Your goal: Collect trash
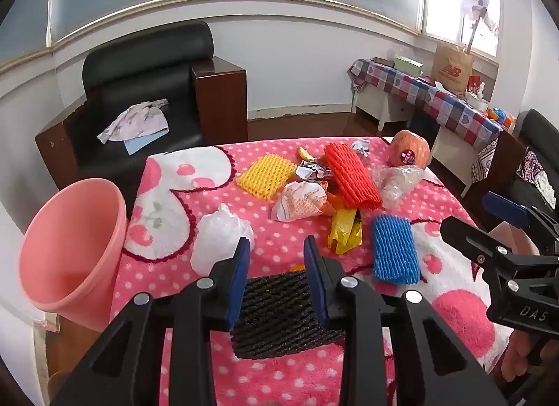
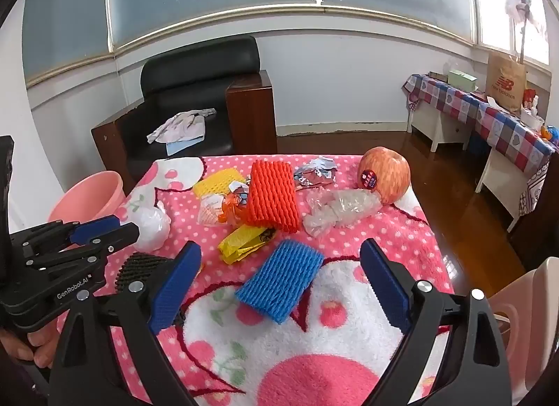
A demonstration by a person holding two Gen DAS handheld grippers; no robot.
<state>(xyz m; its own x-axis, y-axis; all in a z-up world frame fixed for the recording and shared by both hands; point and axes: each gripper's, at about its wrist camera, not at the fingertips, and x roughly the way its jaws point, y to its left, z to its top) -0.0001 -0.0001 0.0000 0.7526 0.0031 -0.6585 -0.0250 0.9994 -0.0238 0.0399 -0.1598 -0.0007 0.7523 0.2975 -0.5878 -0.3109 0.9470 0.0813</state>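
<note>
In the left wrist view, the left gripper is covering the near part of the black foam net, so whether its jaws are pressing it is unclear. The pink bin is hiding its own inside. Crumpled wrappers are lying half buried under the red foam net. The apple sticker's print is reading too small.

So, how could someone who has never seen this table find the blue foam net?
Look at the pink polka-dot blanket over the table. Near its front edge, on the white part of the print, lies a blue ribbed foam fruit net, between the open right claw fingers. It is the only blue net; the others are red, yellow and black.
</note>
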